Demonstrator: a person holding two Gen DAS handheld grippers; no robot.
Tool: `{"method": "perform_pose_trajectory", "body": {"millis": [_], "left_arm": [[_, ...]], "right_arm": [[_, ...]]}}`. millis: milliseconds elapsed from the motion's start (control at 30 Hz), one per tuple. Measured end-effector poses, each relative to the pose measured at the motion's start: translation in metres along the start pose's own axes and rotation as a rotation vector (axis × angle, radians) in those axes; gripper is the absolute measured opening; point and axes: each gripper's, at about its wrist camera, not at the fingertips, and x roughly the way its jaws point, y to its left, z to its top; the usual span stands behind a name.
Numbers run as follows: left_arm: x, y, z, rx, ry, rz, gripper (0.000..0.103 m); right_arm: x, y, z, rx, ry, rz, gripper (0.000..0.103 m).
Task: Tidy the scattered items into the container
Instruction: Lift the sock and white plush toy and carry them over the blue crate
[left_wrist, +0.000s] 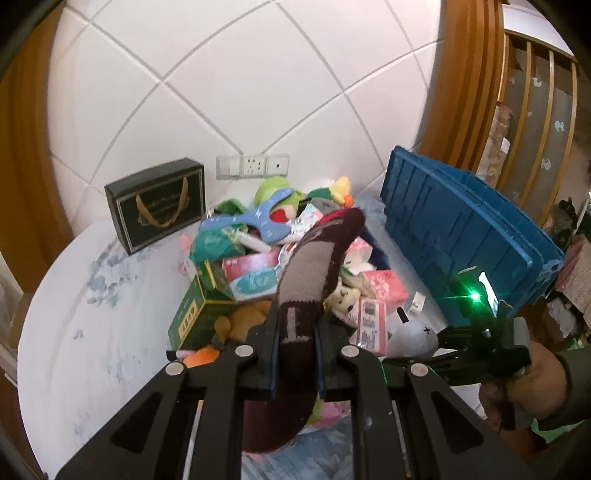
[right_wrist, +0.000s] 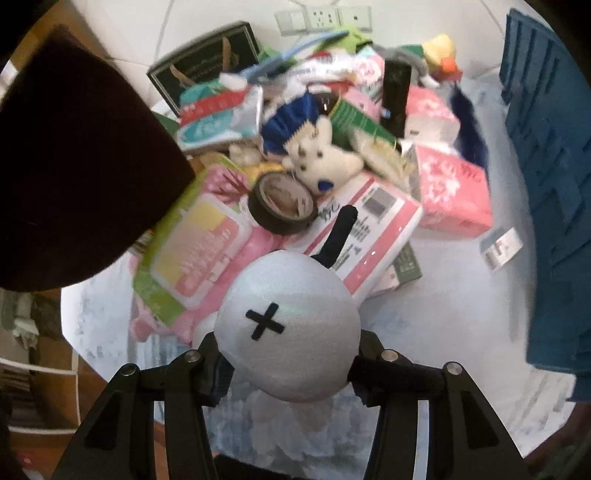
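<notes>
My left gripper is shut on a dark maroon and grey sock, held above the pile of scattered items on the white table. The sock also shows as a dark mass at the left of the right wrist view. My right gripper is shut on a grey plush toy with a black X eye, held over the table's near side; it also shows in the left wrist view. The blue crate stands tilted at the right of the pile, and it shows in the right wrist view.
A black gift box stands against the tiled wall at the back left. The pile holds pink tissue packs, a roll of black tape, a white plush and a green box. Wall sockets sit behind.
</notes>
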Motion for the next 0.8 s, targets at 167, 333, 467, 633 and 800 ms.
{"method": "perform_pose_trajectory", "body": {"millis": [167,333,467,633,800], "left_arm": [[-0.015,-0.011,0.013,0.010,-0.032,0.009,0.014],[-0.031,-0.023,0.022,0.024,-0.054,0.020,0.014],[-0.041,-0.031,0.025,0.027,-0.069,0.029,0.014],[-0.051,-0.038,0.029,0.030,-0.086,0.045,0.014],[-0.061,-0.049,0.036,0.024,-0.109,0.057,0.014]], "right_arm": [[-0.031,0.005,0.009,-0.020,-0.040,0.028,0.050],[-0.065,0.011,0.016,-0.036,-0.096,0.039,0.050],[-0.084,0.011,0.018,-0.050,-0.131,0.039,0.050],[-0.110,0.011,0.017,-0.057,-0.175,0.037,0.050],[-0.132,0.010,0.019,-0.078,-0.203,0.034,0.050]]}}
